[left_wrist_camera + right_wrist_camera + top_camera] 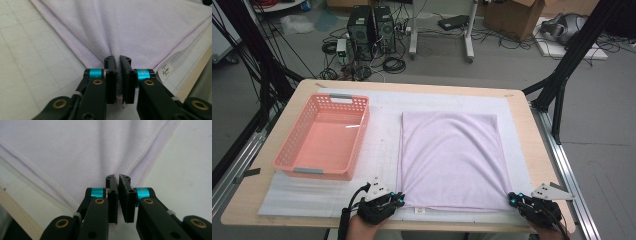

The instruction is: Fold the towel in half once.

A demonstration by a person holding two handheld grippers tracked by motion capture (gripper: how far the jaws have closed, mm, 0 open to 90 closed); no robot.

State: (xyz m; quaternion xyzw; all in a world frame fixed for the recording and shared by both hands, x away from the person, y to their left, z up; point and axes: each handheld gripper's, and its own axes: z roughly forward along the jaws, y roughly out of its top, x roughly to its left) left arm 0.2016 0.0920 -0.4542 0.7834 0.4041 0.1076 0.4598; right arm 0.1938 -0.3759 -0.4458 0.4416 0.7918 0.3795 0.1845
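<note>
on our bench [277,200] a lilac cloth [451,160] lies flat, stretching away from both tongs. our left tongs [401,199] pinch its near left corner; our right tongs [512,198] pinch the near right corner. beyond the left tongs sits a pink basket [287,150].

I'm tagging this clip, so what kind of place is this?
Probably a lab or workshop set up for recording: computer towers and loose cables on the floor, a black frame around the table.

My wooden tabletop [522,125] carries a white gridded mat [382,135]; on the mat lie a lilac towel [452,155] and, left of it, a pink basket [324,137].
</note>
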